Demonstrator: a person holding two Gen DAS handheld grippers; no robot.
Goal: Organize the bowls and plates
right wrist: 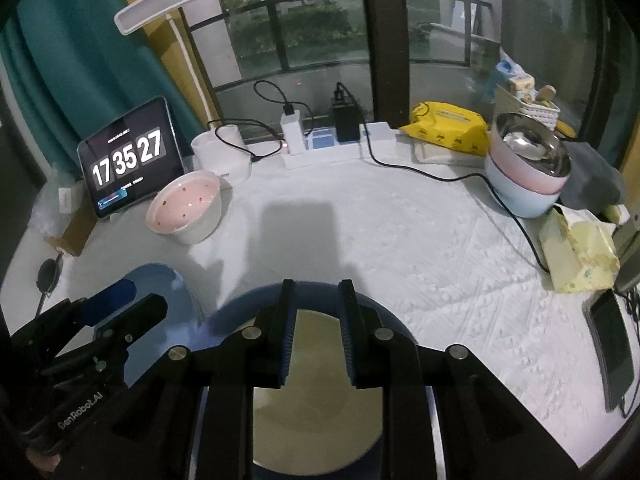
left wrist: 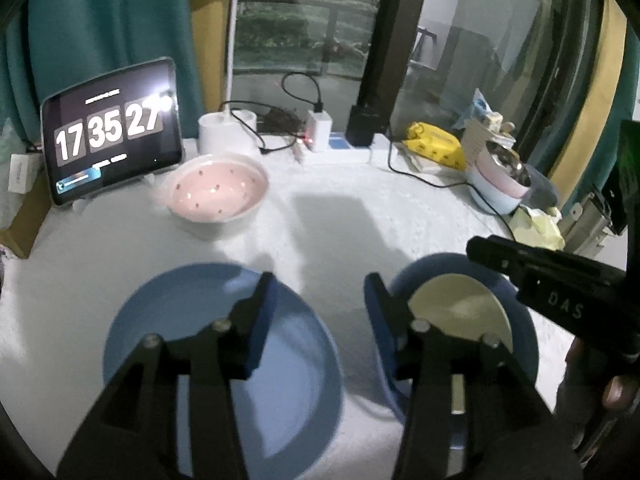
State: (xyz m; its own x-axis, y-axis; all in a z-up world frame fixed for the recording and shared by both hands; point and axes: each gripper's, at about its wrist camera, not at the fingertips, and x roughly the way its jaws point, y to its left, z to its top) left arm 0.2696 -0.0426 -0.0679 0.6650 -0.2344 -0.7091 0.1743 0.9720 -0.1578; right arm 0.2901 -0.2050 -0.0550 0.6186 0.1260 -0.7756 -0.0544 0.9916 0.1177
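Observation:
A light blue plate lies on the white tablecloth under my left gripper, which is open and empty above its right rim. To its right a cream plate lies on a darker blue plate. My right gripper is open and hovers over the cream plate and the blue plate under it. The light blue plate shows at the left there, partly hidden by the left gripper. A pink bowl stands at the back left, also in the right wrist view.
A tablet clock and a white lamp base stand at the back. A stack of pink and blue bowls with a steel one is at the right, with a yellow wipes pack, cables, a tissue pack and a phone.

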